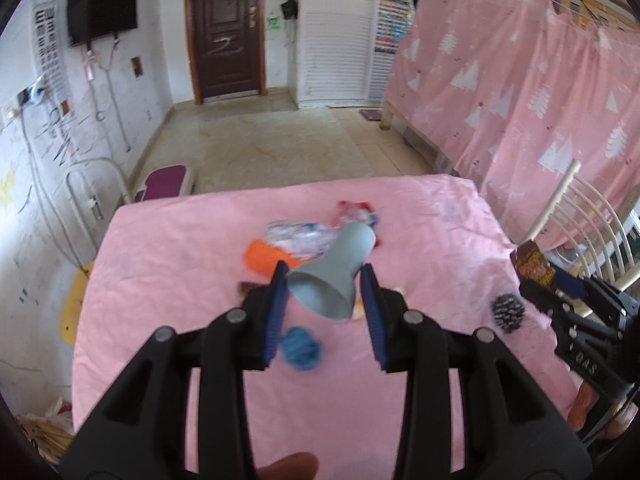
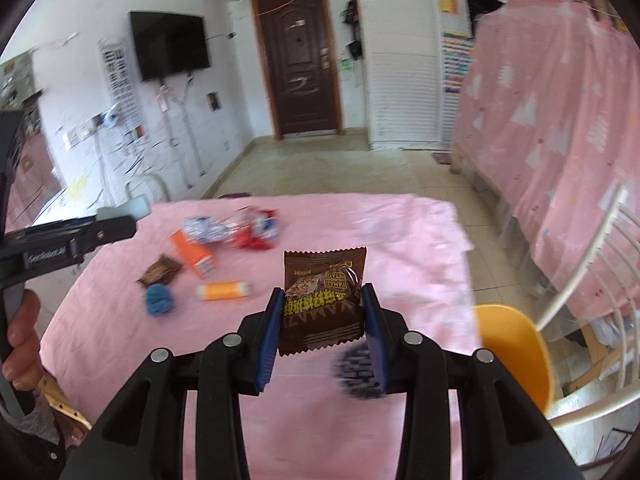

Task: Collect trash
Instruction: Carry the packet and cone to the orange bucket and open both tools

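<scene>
My left gripper [image 1: 325, 280] is shut on a grey paper cup [image 1: 334, 270], held tilted above the pink table [image 1: 168, 264]. My right gripper [image 2: 323, 300] is shut on a brown snack packet [image 2: 323, 300], held upright above the table [image 2: 416, 232]; the packet also shows at the right of the left wrist view [image 1: 534, 266]. Trash lies on the table: an orange box [image 2: 192, 254], a crumpled clear wrapper [image 2: 204, 230], a red and white wrapper [image 2: 256, 230], a small brown wrapper [image 2: 160, 272], a blue ball [image 2: 160, 299], an orange tube [image 2: 224, 291] and a black patterned ball [image 1: 508, 312].
A yellow chair seat [image 2: 516, 348] and a white chair back [image 2: 592, 276] stand at the table's right. A pink curtained bed frame [image 2: 560, 120] fills the right side. A white chair [image 1: 96, 184] stands at the far left corner. Open tiled floor [image 1: 288, 140] lies beyond.
</scene>
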`<action>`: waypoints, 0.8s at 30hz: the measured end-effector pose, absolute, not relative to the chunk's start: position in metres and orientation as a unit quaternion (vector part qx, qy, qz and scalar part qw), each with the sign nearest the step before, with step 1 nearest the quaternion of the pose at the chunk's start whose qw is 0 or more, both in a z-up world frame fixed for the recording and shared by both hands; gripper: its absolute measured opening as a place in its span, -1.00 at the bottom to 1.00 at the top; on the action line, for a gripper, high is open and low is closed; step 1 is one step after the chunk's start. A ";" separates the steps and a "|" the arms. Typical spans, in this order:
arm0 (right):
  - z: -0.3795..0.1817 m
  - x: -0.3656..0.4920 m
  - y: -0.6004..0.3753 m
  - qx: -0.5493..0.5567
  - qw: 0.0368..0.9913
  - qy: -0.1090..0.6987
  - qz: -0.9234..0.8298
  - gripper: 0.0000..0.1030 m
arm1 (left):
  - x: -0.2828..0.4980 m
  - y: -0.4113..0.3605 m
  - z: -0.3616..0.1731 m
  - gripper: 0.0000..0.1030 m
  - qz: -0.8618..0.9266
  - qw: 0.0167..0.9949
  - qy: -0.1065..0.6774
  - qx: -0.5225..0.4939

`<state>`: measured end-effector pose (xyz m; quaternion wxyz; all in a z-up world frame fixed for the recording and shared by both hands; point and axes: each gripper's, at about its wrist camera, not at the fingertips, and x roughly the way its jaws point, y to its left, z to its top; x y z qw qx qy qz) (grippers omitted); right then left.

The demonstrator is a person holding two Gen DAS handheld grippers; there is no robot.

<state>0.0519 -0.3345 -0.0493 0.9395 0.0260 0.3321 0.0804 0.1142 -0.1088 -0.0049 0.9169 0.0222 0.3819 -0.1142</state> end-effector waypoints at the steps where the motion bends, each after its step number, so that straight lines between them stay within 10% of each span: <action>1: -0.048 0.051 -0.347 0.028 0.941 0.329 0.070 -0.45 | 0.114 -0.117 -0.004 -0.33 -0.118 0.917 0.381 0.025; 24: -0.114 0.061 -0.522 0.102 0.925 0.365 -0.040 -0.45 | 0.116 -0.326 -0.006 -0.33 -0.241 0.882 0.396 0.085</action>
